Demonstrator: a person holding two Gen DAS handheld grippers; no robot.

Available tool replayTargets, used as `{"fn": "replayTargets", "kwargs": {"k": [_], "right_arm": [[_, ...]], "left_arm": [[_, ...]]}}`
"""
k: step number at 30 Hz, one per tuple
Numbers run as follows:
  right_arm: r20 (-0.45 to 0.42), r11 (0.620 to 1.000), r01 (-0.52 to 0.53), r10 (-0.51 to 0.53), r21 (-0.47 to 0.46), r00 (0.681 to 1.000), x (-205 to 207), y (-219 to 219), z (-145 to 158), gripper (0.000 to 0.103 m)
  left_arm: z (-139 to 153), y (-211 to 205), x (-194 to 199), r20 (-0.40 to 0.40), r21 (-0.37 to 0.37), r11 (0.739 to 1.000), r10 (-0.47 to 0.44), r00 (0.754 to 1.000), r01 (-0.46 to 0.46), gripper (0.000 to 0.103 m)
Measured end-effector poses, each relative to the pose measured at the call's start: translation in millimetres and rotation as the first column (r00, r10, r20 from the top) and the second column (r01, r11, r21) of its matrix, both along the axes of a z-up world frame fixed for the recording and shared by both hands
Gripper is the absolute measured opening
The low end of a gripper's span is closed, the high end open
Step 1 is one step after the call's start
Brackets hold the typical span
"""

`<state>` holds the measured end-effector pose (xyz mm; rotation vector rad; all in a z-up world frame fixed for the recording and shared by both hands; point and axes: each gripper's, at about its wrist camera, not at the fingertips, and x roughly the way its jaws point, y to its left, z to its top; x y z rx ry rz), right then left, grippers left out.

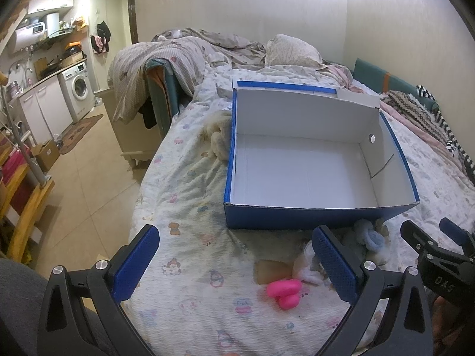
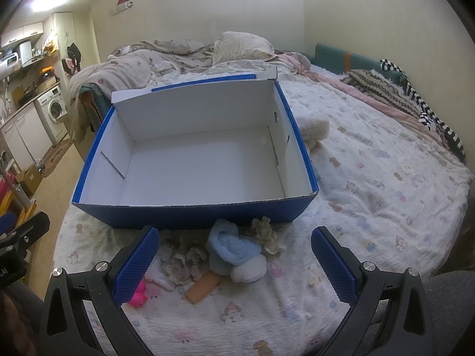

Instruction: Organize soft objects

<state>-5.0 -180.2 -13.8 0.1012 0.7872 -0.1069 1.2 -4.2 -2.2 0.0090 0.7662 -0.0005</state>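
Soft toys lying in a loose pile on the bed, just before an open box.

A blue plush toy (image 2: 234, 247), a pink toy (image 2: 139, 295), an orange block (image 2: 202, 289) and a beige fuzzy piece (image 2: 265, 233) are sitting near the bed's (image 2: 371, 184) front edge, beside the near wall of the blue box (image 2: 190, 212), whose white inside is holding nothing. A cream plush (image 2: 314, 129) is resting against the box's far side. The left gripper (image 1: 237, 264) and right gripper (image 2: 234, 264) are both hovering over the pile with jaws spread wide, gripping nothing.
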Motion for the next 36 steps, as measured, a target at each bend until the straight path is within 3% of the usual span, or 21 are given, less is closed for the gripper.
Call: {"fn": "replayTargets", "kwargs": {"k": [36], "right_arm": [[-0.001,1.000,-0.002,0.002,0.000,1.000,-0.1,0.4,-0.2,0.103]], "left_arm": [[-1.5,-0.3,1.0,-0.005,0.001,1.000,0.002,1.000,-0.002,0.103]]}}
